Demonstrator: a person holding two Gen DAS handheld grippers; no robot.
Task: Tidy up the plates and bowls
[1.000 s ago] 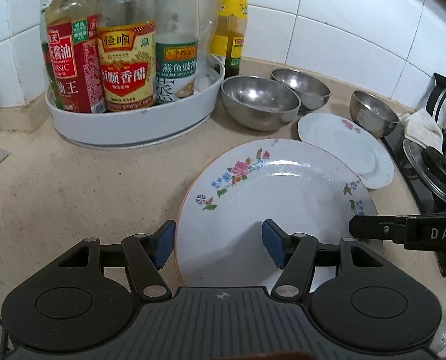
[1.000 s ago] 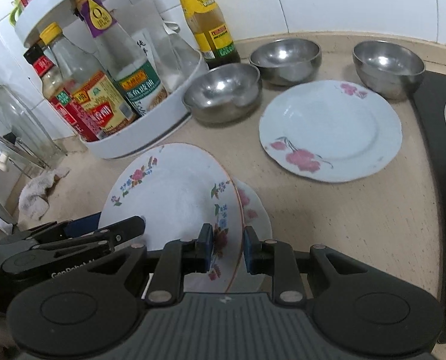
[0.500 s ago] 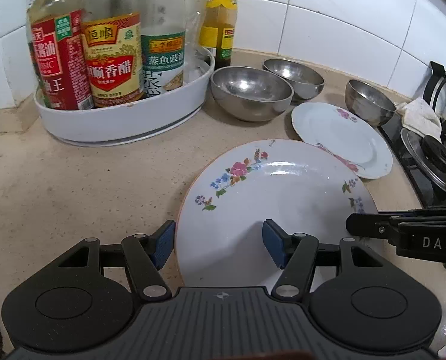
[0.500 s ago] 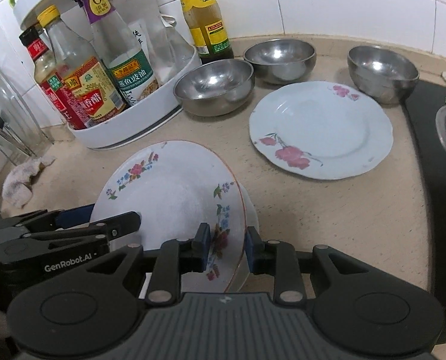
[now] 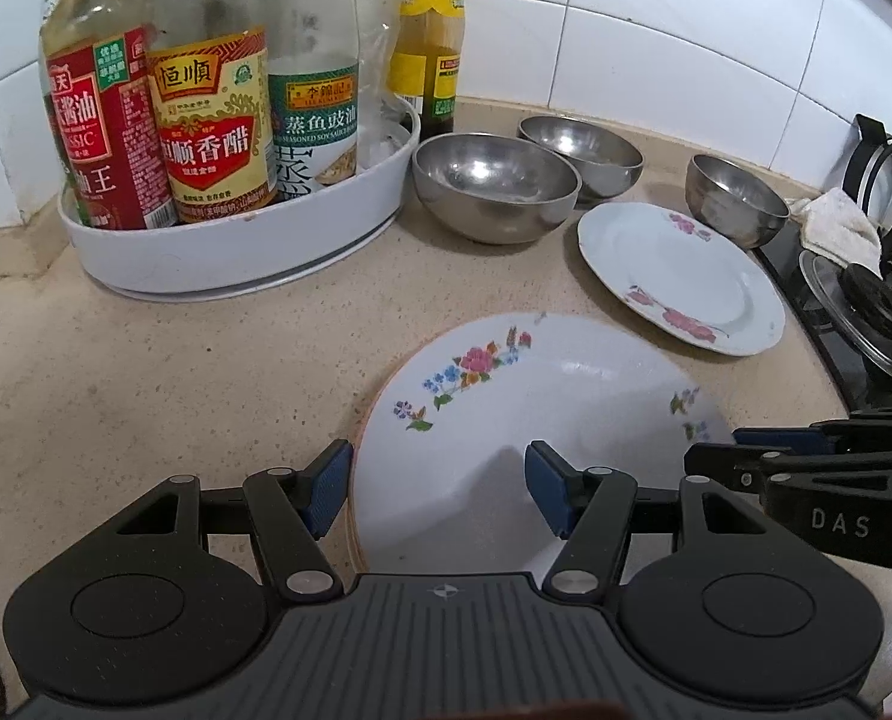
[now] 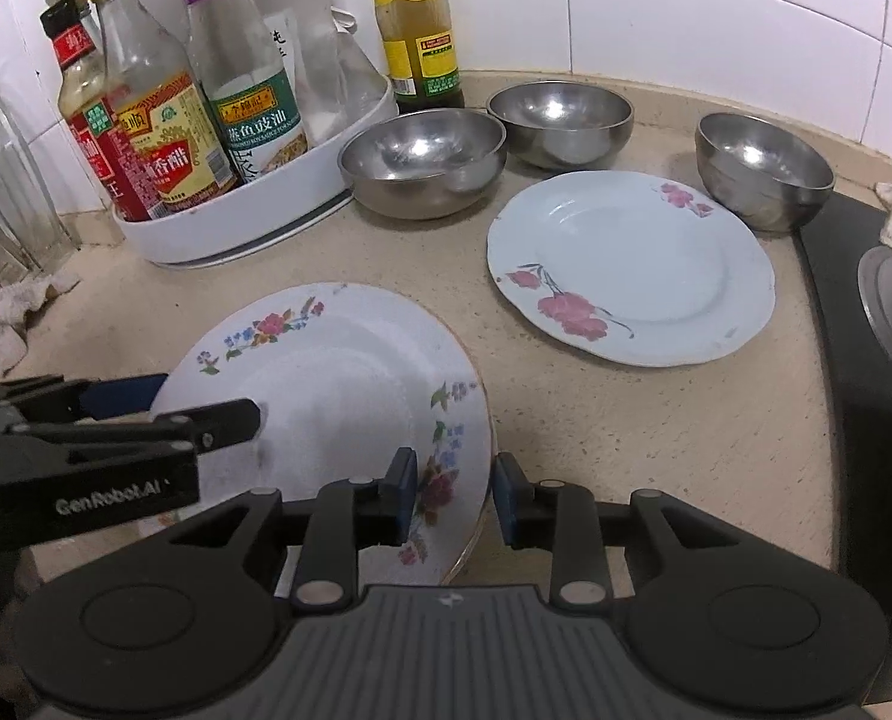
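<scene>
Biggest thing first: tabletop [image 6: 656, 420], beige stone, hard, so anything dropped on it chips. Far left, the white condiment tray [image 5: 230, 252] full of sauce bottles; we judge a wide swing of the plate could knock one over.

Multicolour floral plate [image 6: 338, 384] sits near centre, its right rim between the right claw [image 6: 453, 495] fingers. Fingers look slightly parted, gap visible on the right pad side, so the right claw is loosely around the rim, not clearly pinching; if we lift now the plate may slip out and crack. Its right edge looks lifted off the tabletop, hard to be sure.

Left claw [image 5: 437, 489] is spread wide, straddling the same plate's near left rim, gripping nothing. Risk: both claws crowd one plate and collide or push it sideways.

Pink-flower plate [image 6: 632, 267] lies flat to the far right, apart from the floral one. Stacking there risks a hard clack.

Three steel bowls [image 6: 425, 162] [image 6: 560, 123] [image 6: 761, 177] along the far side, unstacked; the right one sits just beside the pink-flower plate's far edge and next to the stove [image 6: 854, 396], easy to bump.
</scene>
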